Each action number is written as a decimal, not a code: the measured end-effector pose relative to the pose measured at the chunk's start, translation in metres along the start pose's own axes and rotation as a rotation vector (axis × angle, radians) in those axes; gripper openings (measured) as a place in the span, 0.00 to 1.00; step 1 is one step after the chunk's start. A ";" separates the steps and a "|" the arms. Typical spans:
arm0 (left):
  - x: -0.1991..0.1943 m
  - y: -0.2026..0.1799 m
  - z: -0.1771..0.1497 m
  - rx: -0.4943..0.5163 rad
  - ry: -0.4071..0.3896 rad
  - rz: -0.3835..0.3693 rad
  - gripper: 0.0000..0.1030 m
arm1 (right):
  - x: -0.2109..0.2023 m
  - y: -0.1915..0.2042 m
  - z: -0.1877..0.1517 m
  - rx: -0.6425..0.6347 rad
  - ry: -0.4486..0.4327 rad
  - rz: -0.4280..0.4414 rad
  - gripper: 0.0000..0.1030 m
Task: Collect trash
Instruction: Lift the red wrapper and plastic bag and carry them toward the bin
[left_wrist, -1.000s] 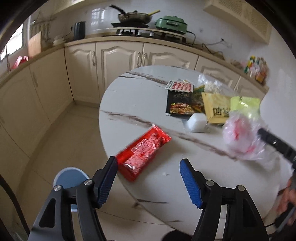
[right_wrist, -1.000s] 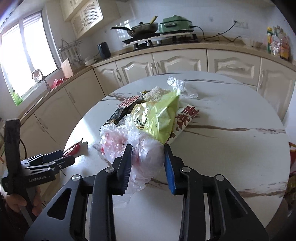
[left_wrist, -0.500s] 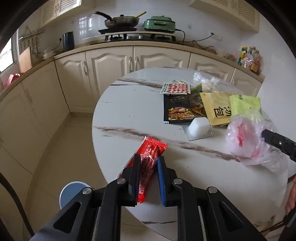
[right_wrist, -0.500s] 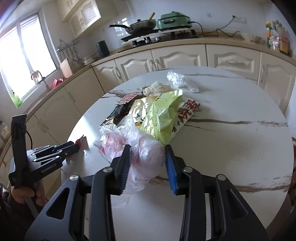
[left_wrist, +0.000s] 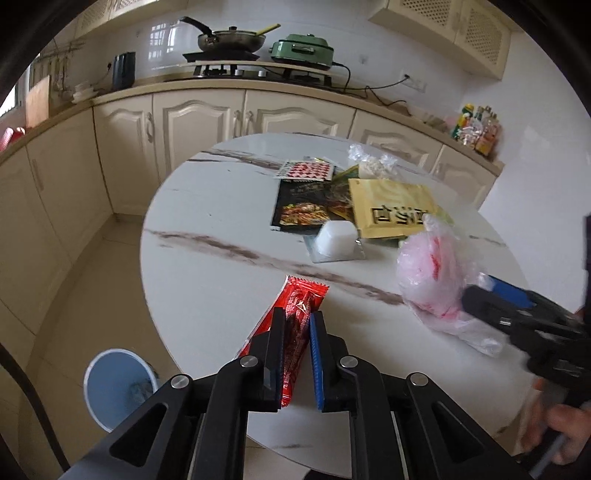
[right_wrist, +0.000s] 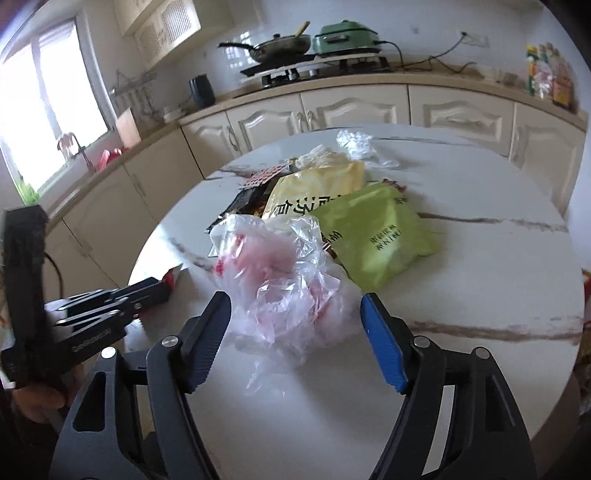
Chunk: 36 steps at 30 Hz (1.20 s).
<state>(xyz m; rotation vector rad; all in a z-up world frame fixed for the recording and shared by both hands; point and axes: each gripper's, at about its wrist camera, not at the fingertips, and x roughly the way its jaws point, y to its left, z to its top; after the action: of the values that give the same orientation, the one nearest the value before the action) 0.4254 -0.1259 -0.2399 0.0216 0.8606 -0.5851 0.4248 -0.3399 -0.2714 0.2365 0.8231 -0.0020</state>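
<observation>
Change: left gripper has just been closing — its fingers now pinch the red wrapper at the near edge of the desk; a second ago they stood spread either side of it.
Right side: right gripper has just been opening; its fingers are now spread wide, with the crumpled clear-and-pink plastic bag lying loose between them on the desk, no pad pressing it.
Meaning for the task: one piece of trash looks secured and ready to go — the bag appears let go, so it likely needs a fresh grasp.
Bin: blue bin stands on the floor below the desk edge, just left of the left gripper; a short carry, I judge.
Remaining trash: yellow packet, green packet, dark food packet, small white tub, clear wrap — all clustered mid-desk.
Surface: round white marble-look desk with brown veins.
Room: kitchen, cream cabinets, pan and green cooker on the counter.
</observation>
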 end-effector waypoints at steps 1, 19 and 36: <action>-0.001 0.000 -0.001 -0.007 0.000 -0.001 0.08 | 0.004 0.003 0.001 -0.004 0.006 -0.008 0.73; -0.006 -0.007 -0.006 -0.033 0.004 -0.078 0.08 | 0.012 0.021 0.001 -0.032 0.000 -0.041 0.30; -0.091 0.078 -0.008 -0.158 -0.158 -0.033 0.07 | -0.001 0.156 0.037 -0.276 -0.123 0.095 0.30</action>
<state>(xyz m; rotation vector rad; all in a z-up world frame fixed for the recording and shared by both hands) 0.4121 -0.0145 -0.1960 -0.1801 0.7521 -0.5410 0.4661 -0.1959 -0.2142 0.0147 0.6801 0.1840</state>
